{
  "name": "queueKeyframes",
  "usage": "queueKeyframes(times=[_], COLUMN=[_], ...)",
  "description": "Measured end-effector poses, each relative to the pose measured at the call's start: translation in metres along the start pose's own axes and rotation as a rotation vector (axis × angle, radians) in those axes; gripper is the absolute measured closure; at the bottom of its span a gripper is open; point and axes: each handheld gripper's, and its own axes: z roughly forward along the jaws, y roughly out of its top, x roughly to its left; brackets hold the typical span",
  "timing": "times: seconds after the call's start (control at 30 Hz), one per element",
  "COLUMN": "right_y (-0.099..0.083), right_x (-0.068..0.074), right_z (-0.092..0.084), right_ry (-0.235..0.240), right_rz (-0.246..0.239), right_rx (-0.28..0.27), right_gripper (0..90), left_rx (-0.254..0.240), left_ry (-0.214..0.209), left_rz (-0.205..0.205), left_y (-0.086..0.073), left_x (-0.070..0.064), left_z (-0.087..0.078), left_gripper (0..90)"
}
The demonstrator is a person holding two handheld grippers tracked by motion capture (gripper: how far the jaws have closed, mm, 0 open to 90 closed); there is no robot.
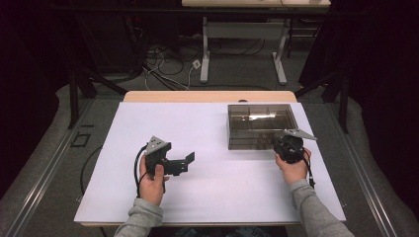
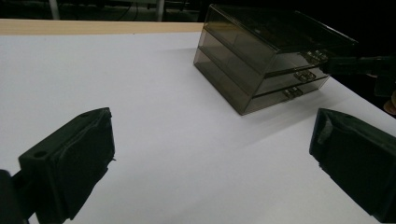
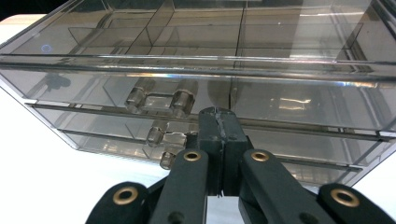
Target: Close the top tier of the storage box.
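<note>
A: Smoky clear plastic is what the drawer unit (image 1: 261, 125) is made of; it is seen on the white tabletop (image 1: 212, 192), toward the far right part of it. Three drawers are stacked in it, each fitted with a small clear handle (image 3: 159, 101).

B: Is anything held in the drawers?

A: Dividers are seen through the top drawer, splitting it into compartments. No contents can be made out in them, though the tinted walls and reflections leave the lower drawers hard to judge.

B: How are the right tongs (image 3: 218, 122) placed against the unit?

A: They are held at its front face, just right of the handles, with the jaws pressed together. Whether the tips touch the drawer front cannot be told. Nothing is seen pinched between them.

B: And the left tongs (image 2: 210, 163)?

A: They are held well to the left of the unit, over bare tabletop, with the jaws spread wide apart and nothing between them. They are pointed toward the unit's handle side.
</note>
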Motion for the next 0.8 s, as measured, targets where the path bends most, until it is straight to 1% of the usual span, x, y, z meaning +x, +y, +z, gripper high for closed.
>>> queueKeyframes(times=[0.1, 0.13, 0.17, 0.23, 0.27, 0.3, 0.47, 0.5, 0.57, 0.67, 0.7, 0.73, 0.77, 0.8], right_y=[0.000, 0.000, 0.000, 0.000, 0.000, 0.000, 0.000, 0.000, 0.000, 0.000, 0.000, 0.000, 0.000, 0.001], right_x=[0.001, 0.001, 0.002, 0.003, 0.002, 0.004, 0.005, 0.006, 0.006, 0.006, 0.005, 0.004, 0.005, 0.004], right_z=[-0.002, -0.003, -0.004, -0.006, -0.008, -0.009, -0.012, -0.013, -0.013, -0.014, -0.015, -0.015, -0.016, -0.016], right_ry=[0.007, 0.005, 0.005, 0.008, 0.017, 0.018, 0.023, 0.018, 0.025, 0.027, 0.033, 0.034, 0.033, 0.032], right_rz=[0.010, 0.003, 0.007, 0.008, -0.001, 0.006, -0.025, -0.018, -0.025, -0.014, -0.013, -0.016, -0.007, -0.013], right_rx=[0.003, -0.003, -0.007, -0.014, -0.012, -0.015, -0.020, -0.025, -0.025, -0.030, -0.023, -0.026, -0.029, -0.024], right_gripper=[90.0, 90.0, 89.6, 88.1, 87.2, 85.9, 75.6, 72.5, 69.4, 65.2, 63.5, 61.9, 59.5, 57.1], left_rx=[0.000, 0.000, -0.001, 0.002, 0.003, 0.001, 0.004, 0.004, 0.004, 0.002, 0.002, 0.001, 0.002, 0.002], left_ry=[0.000, 0.001, 0.001, 0.001, 0.002, 0.002, 0.003, 0.004, 0.004, 0.004, 0.004, 0.004, 0.004, 0.004], left_rz=[-0.001, -0.002, -0.004, -0.001, -0.001, 0.000, 0.005, 0.005, -0.001, 0.002, 0.001, 0.000, 0.000, 0.002], left_y=[0.000, 0.000, 0.000, 0.000, 0.000, 0.000, -0.001, -0.001, -0.001, 0.000, 0.000, 0.000, 0.000, 0.000], left_x=[0.001, 0.001, 0.001, 0.001, 0.001, 0.001, 0.002, 0.002, 0.001, 0.001, 0.001, 0.001, 0.001, 0.001], left_z=[0.000, 0.001, 0.001, 0.001, 0.001, 0.002, 0.002, 0.002, 0.002, 0.002, 0.002, 0.002, 0.001, 0.002], left_gripper=[0.5, 0.5, 0.5, 0.5, 0.5, 0.5, 0.5, 0.5, 0.5, 0.5, 0.5, 0.5, 0.5, 0.5])
